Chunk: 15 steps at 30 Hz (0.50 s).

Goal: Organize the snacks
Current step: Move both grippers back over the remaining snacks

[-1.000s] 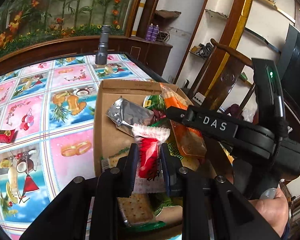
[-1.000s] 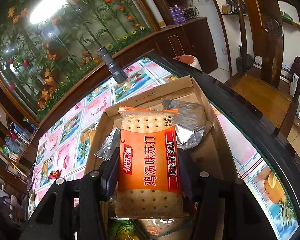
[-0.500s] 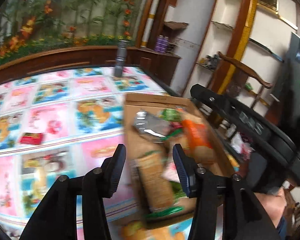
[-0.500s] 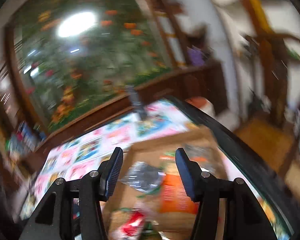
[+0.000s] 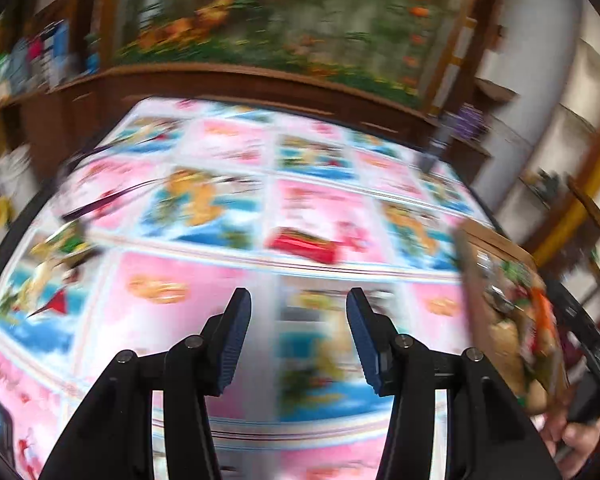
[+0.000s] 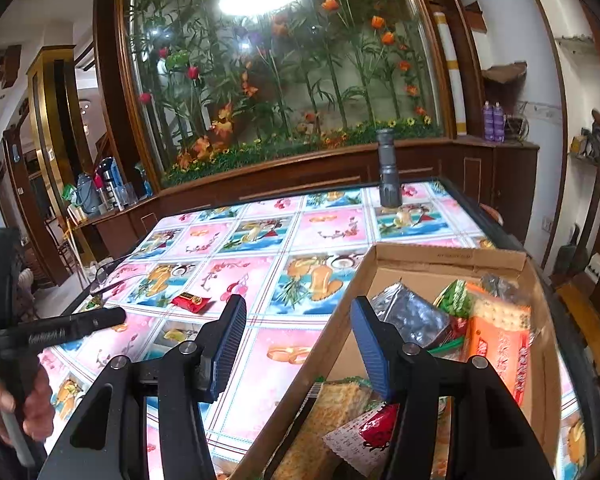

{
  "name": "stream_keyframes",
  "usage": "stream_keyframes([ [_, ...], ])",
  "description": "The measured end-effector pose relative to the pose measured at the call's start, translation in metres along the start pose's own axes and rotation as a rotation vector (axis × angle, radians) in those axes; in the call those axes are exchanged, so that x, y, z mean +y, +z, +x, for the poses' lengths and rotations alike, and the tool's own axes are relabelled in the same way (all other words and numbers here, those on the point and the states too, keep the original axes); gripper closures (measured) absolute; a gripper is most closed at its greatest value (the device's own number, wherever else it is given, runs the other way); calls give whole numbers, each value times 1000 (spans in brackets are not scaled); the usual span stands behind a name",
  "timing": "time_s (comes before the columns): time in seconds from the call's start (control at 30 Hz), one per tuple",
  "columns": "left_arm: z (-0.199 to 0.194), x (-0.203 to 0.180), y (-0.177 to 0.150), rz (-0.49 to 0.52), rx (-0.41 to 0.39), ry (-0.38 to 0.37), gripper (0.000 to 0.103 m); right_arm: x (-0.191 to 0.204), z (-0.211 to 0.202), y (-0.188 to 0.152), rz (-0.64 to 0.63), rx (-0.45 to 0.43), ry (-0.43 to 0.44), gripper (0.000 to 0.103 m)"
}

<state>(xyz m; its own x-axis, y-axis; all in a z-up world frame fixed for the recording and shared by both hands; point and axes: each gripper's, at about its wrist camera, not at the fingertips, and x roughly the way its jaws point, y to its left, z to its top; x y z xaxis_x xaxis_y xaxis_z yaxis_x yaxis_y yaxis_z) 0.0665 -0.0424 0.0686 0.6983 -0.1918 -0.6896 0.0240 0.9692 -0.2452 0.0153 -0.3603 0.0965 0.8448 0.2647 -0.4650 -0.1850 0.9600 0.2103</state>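
Note:
My left gripper [image 5: 298, 296] is open and empty over the patterned tablecloth; its view is blurred. A small red snack packet [image 5: 302, 244] lies on the cloth just beyond its fingertips. The cardboard box [image 5: 496, 244] of snacks is off to its right. My right gripper [image 6: 299, 302] is also open and empty, hanging over the near left wall of the box [image 6: 452, 256]. In the box lie an orange cracker packet [image 6: 498, 344], a silver foil packet [image 6: 412, 316], a green packet [image 6: 456, 300] and a red and white packet [image 6: 364, 436]. The red snack packet [image 6: 191, 302] sits left of the box.
A grey cylinder [image 6: 389, 168] stands at the table's far side. A pair of glasses [image 6: 112, 272] lies near the left edge. A person's hand [image 6: 36, 404] holds the other tool at lower left. A wooden chair [image 6: 596, 208] stands to the right of the table.
The left gripper let go of the red and white packet in the box and swung left over the table. The right gripper dropped the orange cracker packet into the box and turned left.

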Motion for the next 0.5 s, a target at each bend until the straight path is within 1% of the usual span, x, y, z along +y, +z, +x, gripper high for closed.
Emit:
stream_keyframes([
  [0.03, 1, 14, 2, -33, 2, 16, 55, -2, 1, 1, 7, 3, 2, 44],
  [0.1, 2, 30, 2, -70, 12, 35, 55, -3, 5, 1, 14, 16, 14, 44],
  [0.27, -1, 51, 3, -117, 13, 87, 55, 0, 7, -1, 8, 37, 31, 44],
  [0.33, -4, 63, 4, -152, 10, 103, 53, 1, 7, -1, 5, 38, 48, 44],
  [0.37, -5, 72, 6, -179, 12, 114, 49, 2, 7, -2, 5, 37, 48, 44],
  [0.43, -7, 97, 11, -260, 13, 151, 45, 3, 7, -2, 2, 39, 46, 44],
  [0.5, -8, 120, 15, -339, 20, 177, 45, 3, 6, -2, 5, 38, 46, 44],
])
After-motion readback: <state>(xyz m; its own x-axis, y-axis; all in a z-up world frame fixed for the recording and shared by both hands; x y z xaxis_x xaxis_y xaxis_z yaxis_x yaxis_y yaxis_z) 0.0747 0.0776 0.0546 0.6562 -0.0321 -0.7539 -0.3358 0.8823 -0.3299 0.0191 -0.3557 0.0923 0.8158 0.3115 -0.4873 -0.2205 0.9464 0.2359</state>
